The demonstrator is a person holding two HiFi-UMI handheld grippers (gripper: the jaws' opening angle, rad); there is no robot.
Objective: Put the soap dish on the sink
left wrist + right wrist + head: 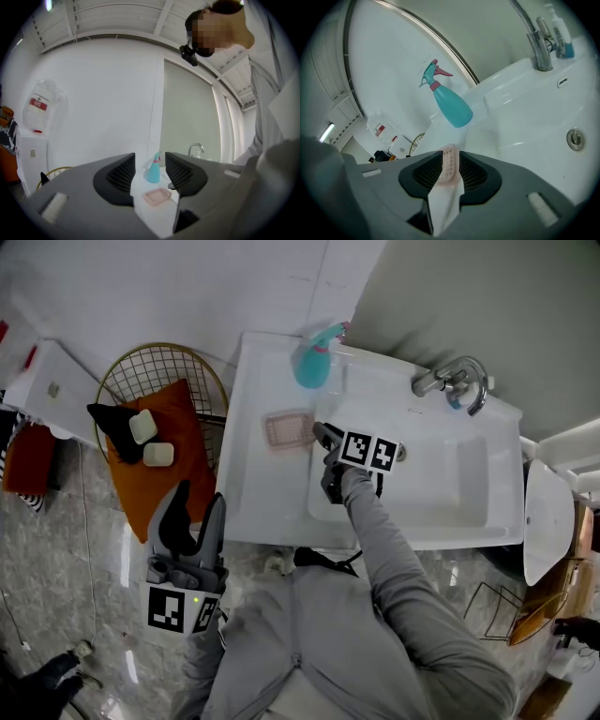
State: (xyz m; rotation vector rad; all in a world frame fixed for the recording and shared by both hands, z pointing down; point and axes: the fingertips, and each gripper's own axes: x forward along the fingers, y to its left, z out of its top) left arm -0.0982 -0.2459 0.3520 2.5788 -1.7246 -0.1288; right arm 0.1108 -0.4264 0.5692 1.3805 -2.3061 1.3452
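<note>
Closest under my head camera is the left tongs (197, 507), held low over the marbled floor in front of the sink on a grey sleeve (394, 587). Its own view shows its two dark jaws spread well apart with nothing between the pads, only the counter far beyond the gap. To the left stands a round gold wire basket (164, 362); an orange cloth (178, 442) fills it and spills over its near rim, and on that cloth lie a black pointed piece of fabric (111, 423) and two pale rounded bars (150, 440), side by side. The white rectangular ceramic sink (267, 493) has a deep basin (450, 484) with a curved chrome tap (455, 379) at the back. A teal plastic spray bottle (312, 360) stands upright at the back of the flat left ledge. The right tongs (451, 164) reaches over the basin's left edge; its jaws are drawn in to a narrow gap, clamped on the near rim of the pink ribbed plastic soap dish (289, 429). That dish lies flat on the left ledge, between the spray bottle and the front edge, well apart from the left tongs.
</note>
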